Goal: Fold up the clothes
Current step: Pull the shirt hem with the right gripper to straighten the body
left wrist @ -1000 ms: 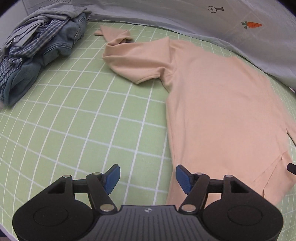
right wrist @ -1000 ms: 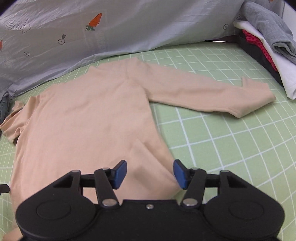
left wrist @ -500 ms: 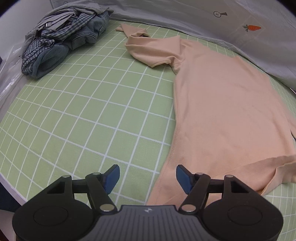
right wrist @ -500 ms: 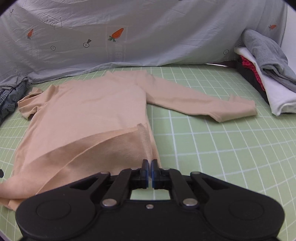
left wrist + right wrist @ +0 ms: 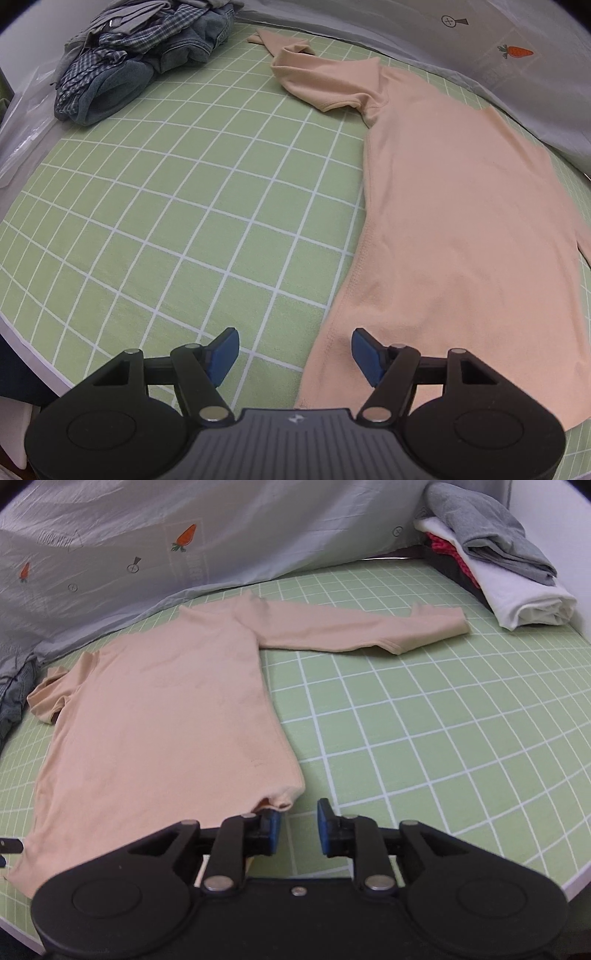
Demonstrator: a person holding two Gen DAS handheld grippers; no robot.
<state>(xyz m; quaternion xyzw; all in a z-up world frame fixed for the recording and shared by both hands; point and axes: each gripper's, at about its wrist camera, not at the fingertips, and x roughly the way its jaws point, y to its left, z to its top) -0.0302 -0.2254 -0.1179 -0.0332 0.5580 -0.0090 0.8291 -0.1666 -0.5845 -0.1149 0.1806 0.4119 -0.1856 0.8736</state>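
treat the peach shirt (image 5: 162,716) as light, limp knit; pinch its hem corners; left gripper (image 5: 294,354) and right gripper (image 5: 297,826) both spread, empty

Peach long-sleeved knit shirt (image 5: 162,716) spread flat on the green gridded surface (image 5: 443,738), one sleeve stretched out sideways, the other bunched near the collar, hem corner slightly curled

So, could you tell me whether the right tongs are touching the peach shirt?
Cannot tell. In the right wrist view the open right tongs sit at the peach shirt hem; one pad overlaps it.
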